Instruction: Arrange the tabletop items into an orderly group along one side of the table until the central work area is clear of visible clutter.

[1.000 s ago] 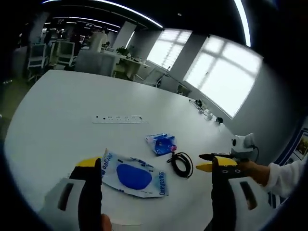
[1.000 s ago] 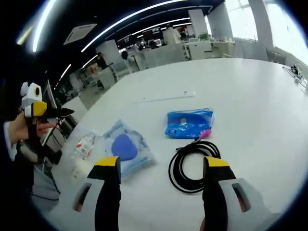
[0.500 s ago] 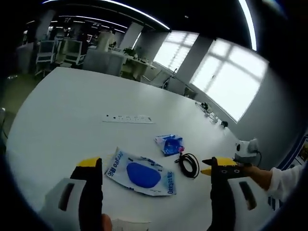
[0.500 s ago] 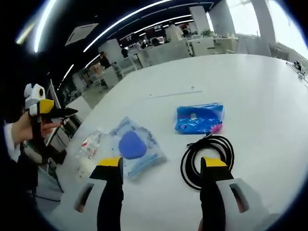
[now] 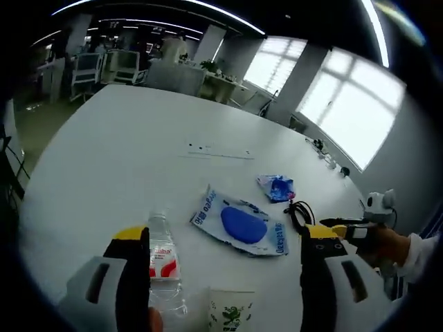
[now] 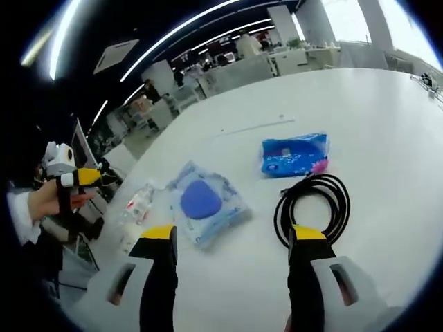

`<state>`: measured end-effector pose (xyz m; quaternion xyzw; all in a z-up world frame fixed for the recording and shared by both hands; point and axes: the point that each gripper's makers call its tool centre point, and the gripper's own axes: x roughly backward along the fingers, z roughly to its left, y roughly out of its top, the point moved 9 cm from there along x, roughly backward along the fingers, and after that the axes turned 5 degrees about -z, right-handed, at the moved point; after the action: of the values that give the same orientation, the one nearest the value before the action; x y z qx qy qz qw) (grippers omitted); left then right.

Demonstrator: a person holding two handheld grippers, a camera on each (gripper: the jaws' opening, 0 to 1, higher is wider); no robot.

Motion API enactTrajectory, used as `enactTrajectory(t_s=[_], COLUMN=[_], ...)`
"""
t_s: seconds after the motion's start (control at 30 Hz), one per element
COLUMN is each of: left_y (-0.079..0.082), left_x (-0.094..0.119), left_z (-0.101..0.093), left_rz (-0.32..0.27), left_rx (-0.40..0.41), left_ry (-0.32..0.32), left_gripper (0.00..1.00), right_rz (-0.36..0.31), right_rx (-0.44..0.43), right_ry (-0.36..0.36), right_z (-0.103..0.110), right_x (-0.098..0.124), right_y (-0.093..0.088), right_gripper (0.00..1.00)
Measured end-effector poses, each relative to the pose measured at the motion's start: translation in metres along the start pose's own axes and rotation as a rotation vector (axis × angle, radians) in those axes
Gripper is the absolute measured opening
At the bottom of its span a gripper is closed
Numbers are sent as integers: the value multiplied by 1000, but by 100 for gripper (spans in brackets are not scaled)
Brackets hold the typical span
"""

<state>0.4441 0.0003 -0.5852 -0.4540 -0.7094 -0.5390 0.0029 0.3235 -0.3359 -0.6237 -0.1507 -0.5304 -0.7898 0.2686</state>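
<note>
On the white desk (image 6: 387, 111), the coiled black cable (image 6: 313, 209), blue-and-white flat pouch (image 6: 206, 205), small blue packet (image 6: 294, 155) and clear plastic bottle (image 5: 163, 266) lie scattered. Both grippers' jaws are held apart, empty. The bottle and paper cup (image 5: 231, 310) near the edge could be knocked off.

I work at a large white desk (image 5: 104, 159) with a rounded edge, in an open-plan office. Large bright windows (image 5: 346, 104) line the wall to my right, separated by grey wall piers (image 5: 294, 83). Long linear ceiling lights (image 6: 173, 31) run across a dark ceiling. Beyond the desk stand white office desks and chairs (image 5: 90, 68). In the left gripper view the floor (image 5: 34, 121) beside the desk is greenish grey.
</note>
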Motion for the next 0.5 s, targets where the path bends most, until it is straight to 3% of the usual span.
enactTrajectory(t_s=[0.1,0.2,0.5], left_y=[-11,-17,-19], left_x=[5,4,-2], left_z=[10,13,19], left_rz=[2,21,40], left_rx=[4,21,17], left_ry=[39,37,85], left_gripper=[92,92,90], right_rz=[2,26,34], right_rx=[-17,-17,-26], right_ry=[-2,-7,5], right_z=[1,-1,5], right_x=[4,2,3], right_y=[-5,-11,-13], right_gripper=[64,64,63])
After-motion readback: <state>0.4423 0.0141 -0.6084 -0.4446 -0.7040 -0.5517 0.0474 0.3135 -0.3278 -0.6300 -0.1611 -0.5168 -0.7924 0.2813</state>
